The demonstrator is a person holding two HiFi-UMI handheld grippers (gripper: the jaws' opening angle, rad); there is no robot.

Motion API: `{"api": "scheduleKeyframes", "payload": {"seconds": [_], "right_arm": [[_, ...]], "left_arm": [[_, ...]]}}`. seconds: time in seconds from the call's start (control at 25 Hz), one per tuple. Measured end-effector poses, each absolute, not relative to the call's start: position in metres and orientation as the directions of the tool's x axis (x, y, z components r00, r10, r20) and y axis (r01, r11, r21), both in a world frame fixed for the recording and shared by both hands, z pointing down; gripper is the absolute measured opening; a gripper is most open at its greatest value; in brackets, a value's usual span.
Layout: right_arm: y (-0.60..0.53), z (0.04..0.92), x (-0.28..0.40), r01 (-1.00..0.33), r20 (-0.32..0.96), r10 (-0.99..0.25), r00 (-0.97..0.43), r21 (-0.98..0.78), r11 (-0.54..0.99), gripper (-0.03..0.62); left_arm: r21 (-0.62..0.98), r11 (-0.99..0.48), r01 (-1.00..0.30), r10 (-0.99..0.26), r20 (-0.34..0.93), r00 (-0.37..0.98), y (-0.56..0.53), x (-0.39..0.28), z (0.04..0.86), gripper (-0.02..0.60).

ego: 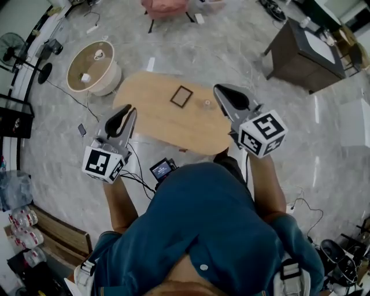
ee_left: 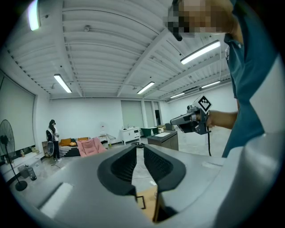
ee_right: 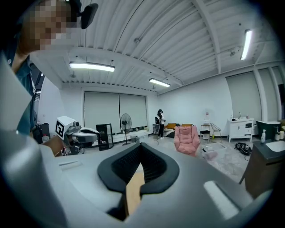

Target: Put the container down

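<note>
The pale marble floor (ego: 248, 46) fills the room. An oval wooden table (ego: 147, 113) stands in the middle of it, just beyond the person (ego: 211, 231), who wears a blue shirt and stands at the table's near edge. At the far right is a dark cabinet (ego: 300, 55). At the far left is a round beige stand (ego: 92, 68), with small things lying on its top. A pink chair (ego: 165, 6) sits at the far edge of the floor, and a second person (ee_left: 53, 139) stands by the far wall.

Both tongs are held up in the air, pointing away from the person and nearly level. The left gripper (ego: 128, 108) is over the table's left end. Its jaws are closed together and nothing is between them. Only the table and floor show through the slit below them. The right gripper (ego: 217, 88) is over the table's right part. Its jaws meet at the tips and are likewise empty, with a strip of the tabletop showing behind them.

The container (ego: 181, 96), a flat rectangle with a dark rim, lies on the table between the two grippers and apart from both. Just to its right, near the right gripper's tip, a small clear object (ego: 207, 103) rests on the wood. I cannot tell what it is.
</note>
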State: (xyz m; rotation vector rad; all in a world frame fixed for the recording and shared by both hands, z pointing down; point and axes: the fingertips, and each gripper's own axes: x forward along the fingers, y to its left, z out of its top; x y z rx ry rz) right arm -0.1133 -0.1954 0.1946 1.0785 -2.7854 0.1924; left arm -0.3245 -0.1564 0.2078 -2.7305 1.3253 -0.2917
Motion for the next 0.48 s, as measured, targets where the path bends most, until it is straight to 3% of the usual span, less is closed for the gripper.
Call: {"api": "scheduleKeyframes", "payload": {"seconds": [0.48], "right_arm": [[-0.1913, 0.1855, -0.1209, -0.662, 0.201, -0.64, -0.742, -0.066, 0.747, 0.006]], "left_arm": [[-0.147, -0.623, -0.768, -0.782, 0.138, 0.608, -0.1536, -0.3245, 0.2041, 0.049]]}}
